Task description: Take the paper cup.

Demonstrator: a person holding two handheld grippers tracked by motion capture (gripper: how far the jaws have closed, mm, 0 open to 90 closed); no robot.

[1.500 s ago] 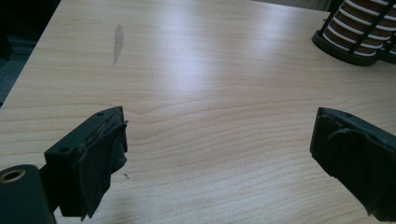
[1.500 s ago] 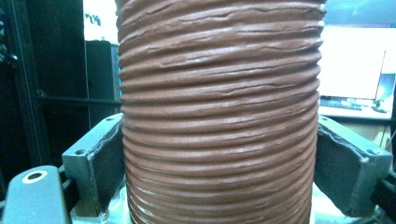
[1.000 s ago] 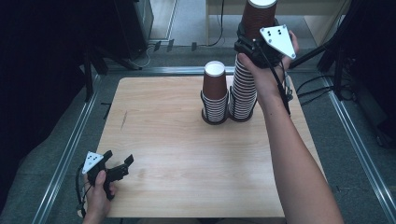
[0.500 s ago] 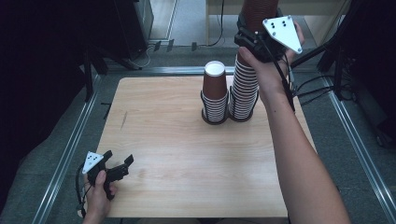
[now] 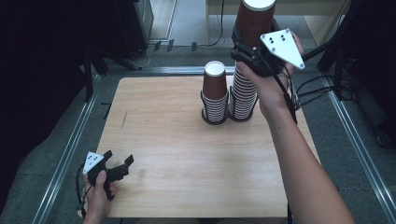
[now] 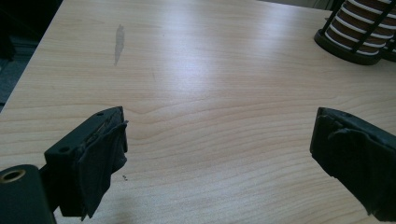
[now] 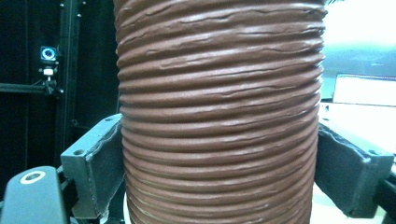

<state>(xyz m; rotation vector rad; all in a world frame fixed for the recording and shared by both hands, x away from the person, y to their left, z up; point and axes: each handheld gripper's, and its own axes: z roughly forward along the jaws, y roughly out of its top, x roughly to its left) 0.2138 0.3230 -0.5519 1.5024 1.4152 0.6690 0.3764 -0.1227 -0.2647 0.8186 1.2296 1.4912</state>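
Right gripper (image 5: 254, 46) clenched on a brown ribbed paper cup (image 5: 254, 21), fingers (image 7: 100, 154) pressed on both sides of the ribbed wall. Cup is held high over the right-hand cup stack (image 5: 243, 95), apparently off its top; whether it's fully clear of the stack I can't tell, the hand hides the join. Second stack (image 5: 215, 95) stands just left of it, touching or nearly so, each in a black wire holder (image 6: 348, 44) at the far edge of the tabletop (image 5: 187, 154).

Left gripper (image 5: 114, 170) idle at the near-left corner, fingers released wide, nothing between them.

Progress guess: grasp and lift done; transfer and placing of the cup not yet done, probably onto the shorter left stack.
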